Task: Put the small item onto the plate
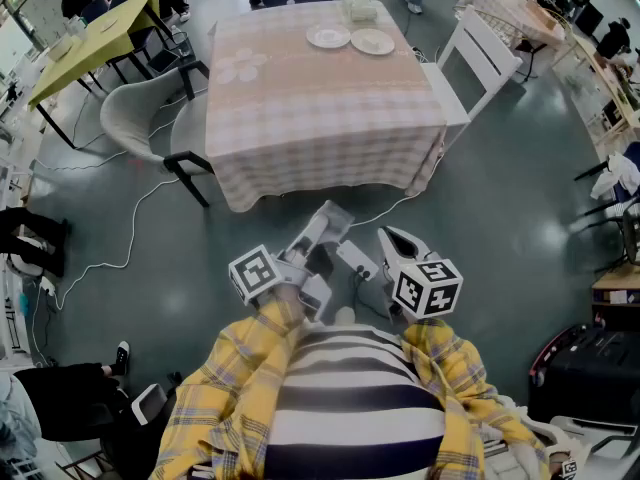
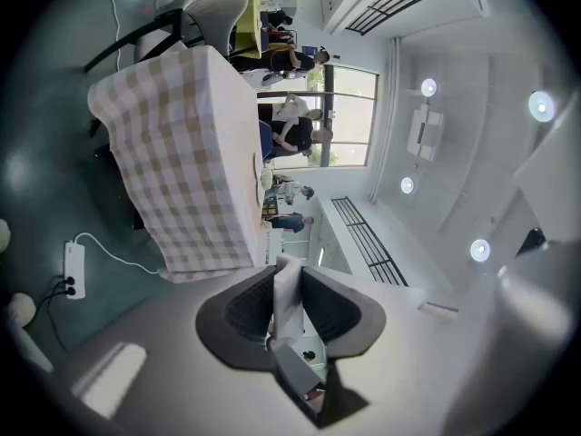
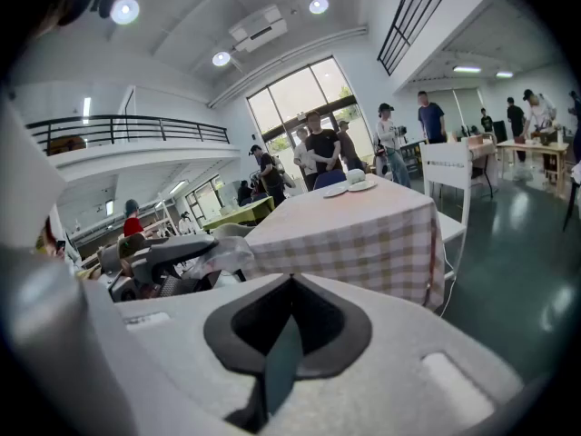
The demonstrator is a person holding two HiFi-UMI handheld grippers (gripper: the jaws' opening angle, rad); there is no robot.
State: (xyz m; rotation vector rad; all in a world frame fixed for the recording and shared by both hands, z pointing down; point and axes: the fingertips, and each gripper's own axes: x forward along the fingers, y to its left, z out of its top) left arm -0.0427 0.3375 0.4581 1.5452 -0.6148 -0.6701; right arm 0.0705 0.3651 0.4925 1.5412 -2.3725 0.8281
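Two white plates sit at the far side of a table with a checked cloth, well ahead of me. My left gripper is held low over the floor in front of the table, shut on a small pale item that stands between its pads. In the right gripper view that item shows as a crinkled whitish wrap at the left gripper's tip. Beside it, my right gripper is shut with nothing in it. The plates show on the table's far end.
A white chair stands at the table's right, a grey chair at its left. A power strip and cables lie on the floor by my grippers. A yellow table and several people are further off.
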